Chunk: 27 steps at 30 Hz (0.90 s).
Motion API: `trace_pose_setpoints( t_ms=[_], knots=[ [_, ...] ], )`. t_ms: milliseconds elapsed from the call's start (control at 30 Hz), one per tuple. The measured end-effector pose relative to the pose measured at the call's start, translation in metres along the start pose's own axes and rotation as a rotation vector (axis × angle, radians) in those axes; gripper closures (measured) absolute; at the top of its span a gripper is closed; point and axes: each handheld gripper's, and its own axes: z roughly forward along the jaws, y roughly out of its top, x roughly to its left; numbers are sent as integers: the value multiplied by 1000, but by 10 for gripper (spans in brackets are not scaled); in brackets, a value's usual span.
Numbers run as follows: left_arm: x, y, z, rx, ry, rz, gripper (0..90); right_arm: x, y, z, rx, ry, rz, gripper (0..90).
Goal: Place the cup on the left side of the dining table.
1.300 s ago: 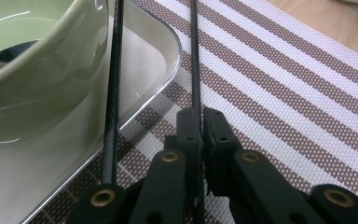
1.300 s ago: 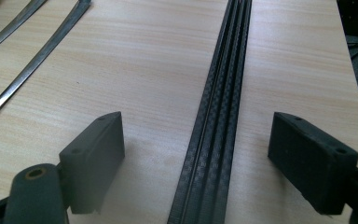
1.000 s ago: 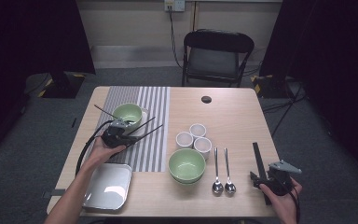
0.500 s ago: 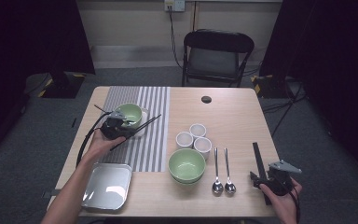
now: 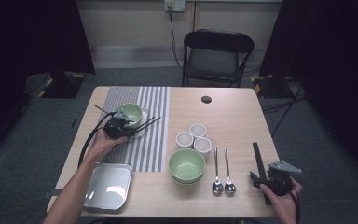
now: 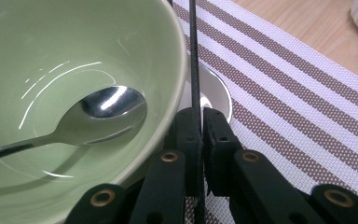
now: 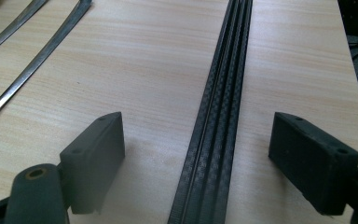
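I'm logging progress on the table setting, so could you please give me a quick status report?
Left gripper shut on a thin black stick beside the green bowl, spoon inside. Right gripper open, astride black strips on the table. Nothing in the way.

Left claw (image 5: 121,127) at green bowl (image 5: 129,113) on striped mat (image 5: 144,140); right claw (image 5: 261,179) near spoons (image 5: 223,172)

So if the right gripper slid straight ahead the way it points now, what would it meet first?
Probably nothing: the right gripper, open, straddles the flat black carbon-fibre strips, and the light wooden table ahead looks free.
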Motion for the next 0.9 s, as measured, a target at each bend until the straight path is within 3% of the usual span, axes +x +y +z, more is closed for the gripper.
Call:
trace_pose_setpoints(
  t_ms=[533, 667, 900],
  knots=[
    [-4, 2, -1, -18, -14, 3, 856, 0, 0, 0, 1, 6, -4, 175],
    [-6, 4, -2, -24, -16, 24, 837, 0, 0, 0, 0, 7, -6, 175],
    [-14, 10, -7, -66, -14, 39, 807, 0, 0, 0, 2, 9, -6, 175]
  ],
)
